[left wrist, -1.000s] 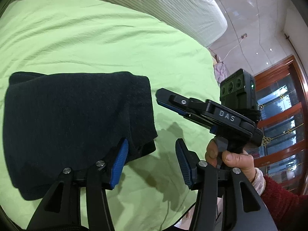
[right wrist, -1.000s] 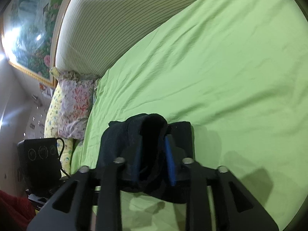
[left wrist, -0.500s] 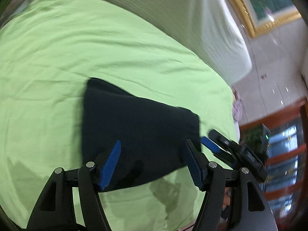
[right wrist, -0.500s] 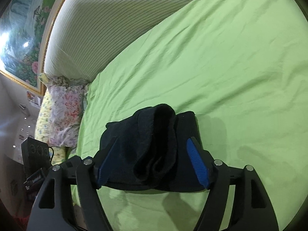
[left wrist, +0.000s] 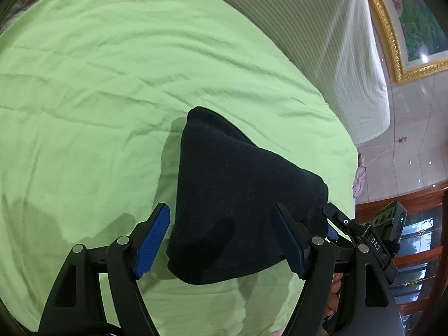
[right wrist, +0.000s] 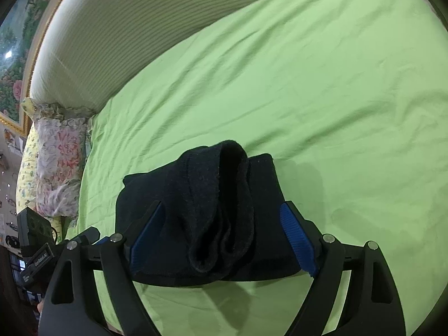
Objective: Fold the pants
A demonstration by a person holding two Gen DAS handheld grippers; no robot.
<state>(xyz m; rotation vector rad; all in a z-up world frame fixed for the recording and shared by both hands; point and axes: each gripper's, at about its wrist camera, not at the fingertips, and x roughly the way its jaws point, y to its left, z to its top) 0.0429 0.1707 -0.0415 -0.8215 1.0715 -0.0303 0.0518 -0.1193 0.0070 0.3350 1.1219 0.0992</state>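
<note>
The black pants (left wrist: 238, 204) lie folded into a thick bundle on the green bed sheet (left wrist: 112, 84). My left gripper (left wrist: 221, 240) hovers over the near end of the bundle; its jaws are opening, and the blue pads (left wrist: 152, 238) stand clear on either side of the cloth. In the right wrist view the pants (right wrist: 196, 196) show a raised, rolled fold along the middle. My right gripper (right wrist: 221, 238) straddles that fold, its jaws opening too, with the pads (right wrist: 296, 240) not pressing the cloth. The right gripper (left wrist: 350, 226) also shows at the bundle's right edge.
A striped padded headboard (right wrist: 126, 28) runs along the far side of the bed. A floral pillow (right wrist: 56, 162) lies at the bed's left end. A gold-framed painting (left wrist: 406, 42) hangs on the wall, and a wooden glass-door cabinet (left wrist: 414, 266) stands beyond the bed edge.
The right gripper let go of the pinched fold and spread its jaws wide. The left gripper swung from the bundle's edge to over the pants, rolling and widening its jaws.
</note>
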